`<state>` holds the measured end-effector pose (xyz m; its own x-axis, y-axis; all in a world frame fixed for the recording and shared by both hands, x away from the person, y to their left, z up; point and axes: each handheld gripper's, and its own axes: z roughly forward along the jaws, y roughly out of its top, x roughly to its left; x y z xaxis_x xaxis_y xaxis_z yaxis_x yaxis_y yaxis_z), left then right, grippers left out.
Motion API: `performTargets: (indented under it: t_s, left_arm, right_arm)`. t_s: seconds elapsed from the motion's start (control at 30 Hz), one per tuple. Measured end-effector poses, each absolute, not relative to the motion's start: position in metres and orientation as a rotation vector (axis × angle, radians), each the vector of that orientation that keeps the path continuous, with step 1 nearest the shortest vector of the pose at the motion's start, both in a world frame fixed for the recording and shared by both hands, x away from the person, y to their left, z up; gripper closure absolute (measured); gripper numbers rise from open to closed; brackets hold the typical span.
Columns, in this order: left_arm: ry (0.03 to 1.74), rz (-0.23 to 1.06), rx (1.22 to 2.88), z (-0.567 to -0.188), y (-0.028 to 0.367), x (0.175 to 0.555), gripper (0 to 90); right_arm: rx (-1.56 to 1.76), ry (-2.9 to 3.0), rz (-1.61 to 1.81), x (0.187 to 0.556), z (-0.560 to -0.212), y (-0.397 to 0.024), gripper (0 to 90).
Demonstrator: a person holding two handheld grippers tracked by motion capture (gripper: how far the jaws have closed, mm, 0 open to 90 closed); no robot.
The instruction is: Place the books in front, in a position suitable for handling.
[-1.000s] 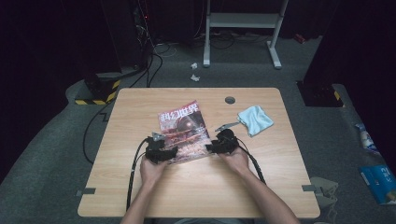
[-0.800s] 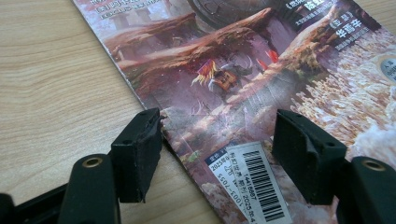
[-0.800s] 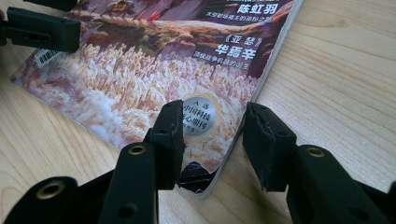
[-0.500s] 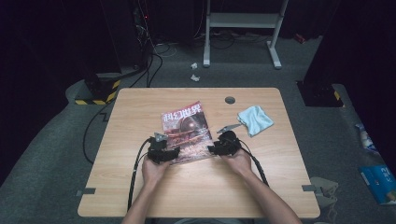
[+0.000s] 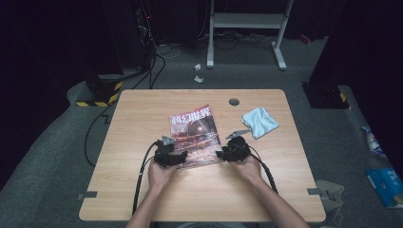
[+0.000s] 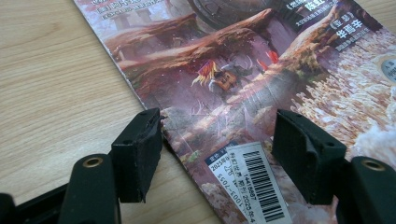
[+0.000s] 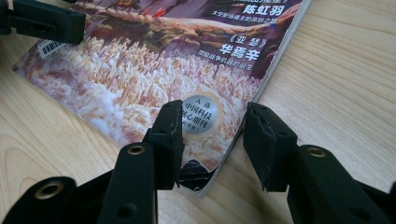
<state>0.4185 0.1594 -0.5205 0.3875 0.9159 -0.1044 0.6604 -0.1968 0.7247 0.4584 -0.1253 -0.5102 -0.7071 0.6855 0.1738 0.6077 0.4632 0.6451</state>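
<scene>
A magazine [image 5: 194,135] with a reddish illustrated cover lies flat on the wooden table [image 5: 142,114], slightly tilted. My left gripper [image 5: 171,156] sits at its near left corner. In the left gripper view the left gripper [image 6: 219,135] is open, one jaw at the spine edge and the other over the cover, with a barcode label [image 6: 252,186] between them. My right gripper [image 5: 233,149] is at the near right corner. In the right gripper view the right gripper [image 7: 212,121] is open astride that corner, around a round silver sticker [image 7: 198,114].
A light blue cloth [image 5: 259,122] lies crumpled to the right of the magazine, beyond my right gripper. A round cable hole [image 5: 234,101] sits near the table's far edge. Black cables [image 5: 142,171] trail from the grippers toward the near edge.
The magazine and both grippers have edged slightly to the right on the table. Both pairs of jaws stand as wide as before.
</scene>
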Motion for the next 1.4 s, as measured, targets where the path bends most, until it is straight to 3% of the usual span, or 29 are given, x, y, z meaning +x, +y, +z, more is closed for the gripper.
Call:
performTargets:
  t_s: [1.4]
  left_arm:
    - [1.27,0.425,1.997,-0.52,0.128,0.405,33.2]
  right_arm:
    - [1.183,2.541,1.075,0.421,-0.511,-0.161,57.1]
